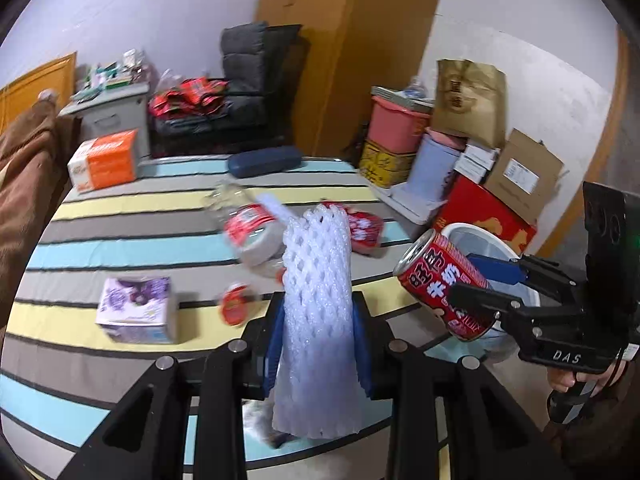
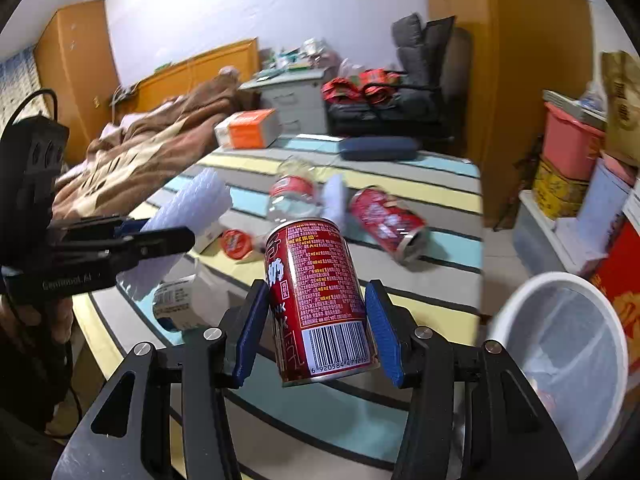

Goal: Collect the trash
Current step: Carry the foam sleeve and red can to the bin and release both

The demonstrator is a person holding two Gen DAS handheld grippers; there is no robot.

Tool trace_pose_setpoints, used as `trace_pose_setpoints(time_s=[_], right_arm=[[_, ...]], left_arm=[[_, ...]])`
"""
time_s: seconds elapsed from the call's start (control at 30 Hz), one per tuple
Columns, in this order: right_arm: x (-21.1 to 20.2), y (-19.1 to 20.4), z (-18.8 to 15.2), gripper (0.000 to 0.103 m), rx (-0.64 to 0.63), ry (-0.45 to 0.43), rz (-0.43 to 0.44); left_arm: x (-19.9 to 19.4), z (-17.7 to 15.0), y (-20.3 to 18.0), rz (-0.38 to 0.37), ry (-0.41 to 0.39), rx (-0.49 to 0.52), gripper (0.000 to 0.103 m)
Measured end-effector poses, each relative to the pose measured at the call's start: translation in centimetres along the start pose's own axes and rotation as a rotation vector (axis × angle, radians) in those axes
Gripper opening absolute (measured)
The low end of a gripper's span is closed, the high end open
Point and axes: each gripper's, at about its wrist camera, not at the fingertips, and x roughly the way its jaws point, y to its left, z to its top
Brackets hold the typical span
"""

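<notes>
A striped bedsheet [image 1: 120,240] covers the bed, with a brown blanket [image 2: 132,160] bunched at one side. Beyond it stand a grey cabinet [image 2: 296,100], a dark folding chair [image 1: 248,80] and what looks like a navy case [image 1: 264,160].

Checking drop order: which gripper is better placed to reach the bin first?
Right. The right gripper holds the red can beside the white bin; the left gripper, holding foam netting, sits farther away.
</notes>
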Motion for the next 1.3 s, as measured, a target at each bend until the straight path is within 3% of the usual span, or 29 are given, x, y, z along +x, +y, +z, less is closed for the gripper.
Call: trace_pose_setpoints(time_s=[0.63,1.03,1.3], right_arm=[[-5.5,-8.2,-3.4,0.051,0.213,-0.074,-0.241],[-6.3,-13.1,-5.9,0.052,0.354,-0.026,-0.378],[-5.1,-15.7,-7.0,0.052,0.423,0.02,-0.396]], left_arm=[[3.8,1.9,-13.2,-0.165,0.02,0.201,0.033],[8.3,2.5,-20.2,-0.283,0.087,0.267,0.033],[12.6,2.7,-22.7,-0.301,0.161,0.27,0.033]])
